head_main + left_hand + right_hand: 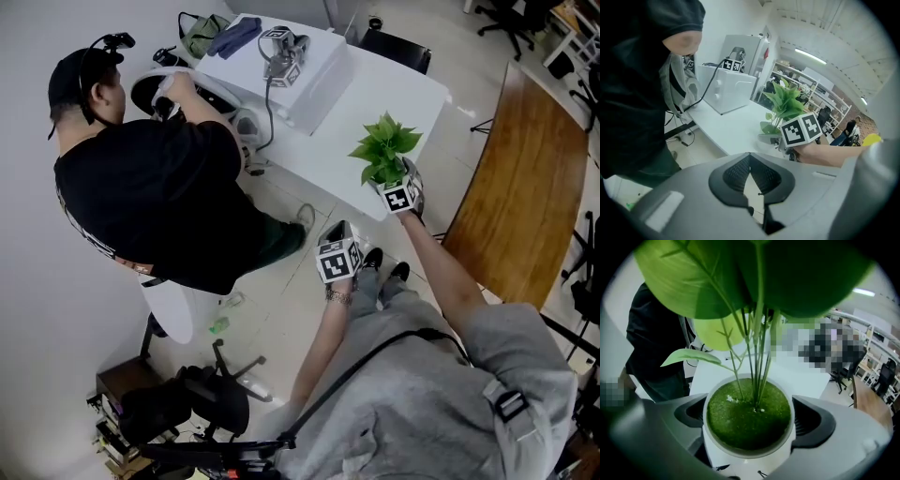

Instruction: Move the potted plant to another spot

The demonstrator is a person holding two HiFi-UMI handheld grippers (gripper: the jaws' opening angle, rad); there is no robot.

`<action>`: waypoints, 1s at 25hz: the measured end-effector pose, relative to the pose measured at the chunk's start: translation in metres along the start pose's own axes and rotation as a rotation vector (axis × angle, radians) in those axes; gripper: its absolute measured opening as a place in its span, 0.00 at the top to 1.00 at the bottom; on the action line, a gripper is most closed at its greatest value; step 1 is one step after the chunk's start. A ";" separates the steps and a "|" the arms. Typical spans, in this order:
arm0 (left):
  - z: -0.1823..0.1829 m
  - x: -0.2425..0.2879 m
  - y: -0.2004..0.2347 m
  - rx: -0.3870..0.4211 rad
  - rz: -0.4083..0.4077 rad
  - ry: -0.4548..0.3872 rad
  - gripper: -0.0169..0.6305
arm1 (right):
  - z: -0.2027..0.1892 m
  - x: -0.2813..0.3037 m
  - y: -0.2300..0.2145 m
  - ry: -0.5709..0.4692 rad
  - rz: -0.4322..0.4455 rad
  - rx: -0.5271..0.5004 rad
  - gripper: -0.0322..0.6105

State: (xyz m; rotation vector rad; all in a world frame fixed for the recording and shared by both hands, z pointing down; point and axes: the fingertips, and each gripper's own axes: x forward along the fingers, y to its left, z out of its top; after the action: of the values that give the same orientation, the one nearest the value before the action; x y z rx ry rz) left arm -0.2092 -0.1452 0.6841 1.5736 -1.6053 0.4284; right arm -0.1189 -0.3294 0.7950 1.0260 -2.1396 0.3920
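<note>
The potted plant (384, 150) has broad green leaves and a white pot filled with green moss (747, 420). It stands near the front edge of the white table (375, 94). My right gripper (394, 183) reaches in from below, its jaws on either side of the pot, pads against the rim (749, 420). My left gripper (339, 242) hangs over the floor just off the table's edge, with its pads meeting at the tip and nothing between them (750, 161). Its view shows the plant (785, 101) and the right gripper's marker cube (801, 130).
A person in black (159, 187) works at the table's left end. A white box (300, 70) with another marker-cube gripper on it sits at the far side. A wooden table (525, 187) lies to the right, a black chair (398, 47) beyond, a chair base (216, 394) on the floor.
</note>
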 end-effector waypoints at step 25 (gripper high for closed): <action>-0.081 0.047 -0.332 0.609 -0.549 0.219 0.95 | -0.298 -0.254 -0.239 0.101 -0.602 0.570 0.10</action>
State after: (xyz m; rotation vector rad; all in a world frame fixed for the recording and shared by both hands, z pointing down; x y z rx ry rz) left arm 0.1345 -0.1687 0.6680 2.2362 -0.8499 0.7945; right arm 0.3152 -0.1806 0.8115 1.8503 -1.5434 0.7501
